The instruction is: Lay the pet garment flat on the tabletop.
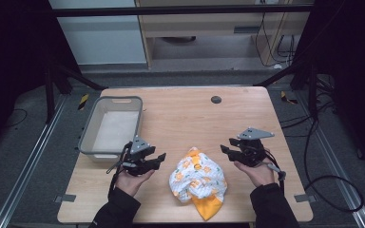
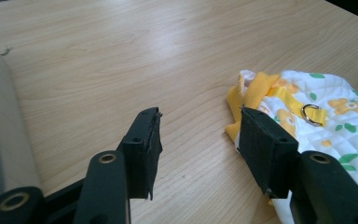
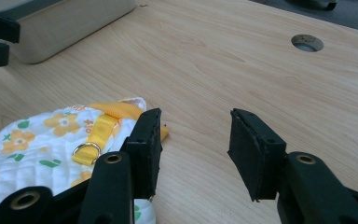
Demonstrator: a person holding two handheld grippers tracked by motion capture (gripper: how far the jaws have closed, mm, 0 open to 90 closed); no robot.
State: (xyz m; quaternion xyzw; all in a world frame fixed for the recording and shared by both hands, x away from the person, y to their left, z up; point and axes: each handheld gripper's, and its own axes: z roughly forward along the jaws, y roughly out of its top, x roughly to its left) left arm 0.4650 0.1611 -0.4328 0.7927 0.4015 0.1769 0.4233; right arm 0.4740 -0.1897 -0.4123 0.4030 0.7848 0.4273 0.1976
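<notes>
Bib (image 1: 198, 183) crumpled on table (image 1: 180, 114) | tub (image 1: 86, 134) beside it | left claw (image 1: 160, 159) spread | right claw (image 1: 226, 146) spread

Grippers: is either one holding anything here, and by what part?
Nothing is held. The left gripper and right gripper stand open on either side of the cloth, apart from it.

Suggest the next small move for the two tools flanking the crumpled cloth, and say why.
Probably bring the left tool in onto the near edge of the crumpled white quilted cloth with orange flowers and yellow trim. Both tools stand open and apart from it, one on each side, and the left tool's jaw already sits beside the yellow strap with the metal ring.
</notes>
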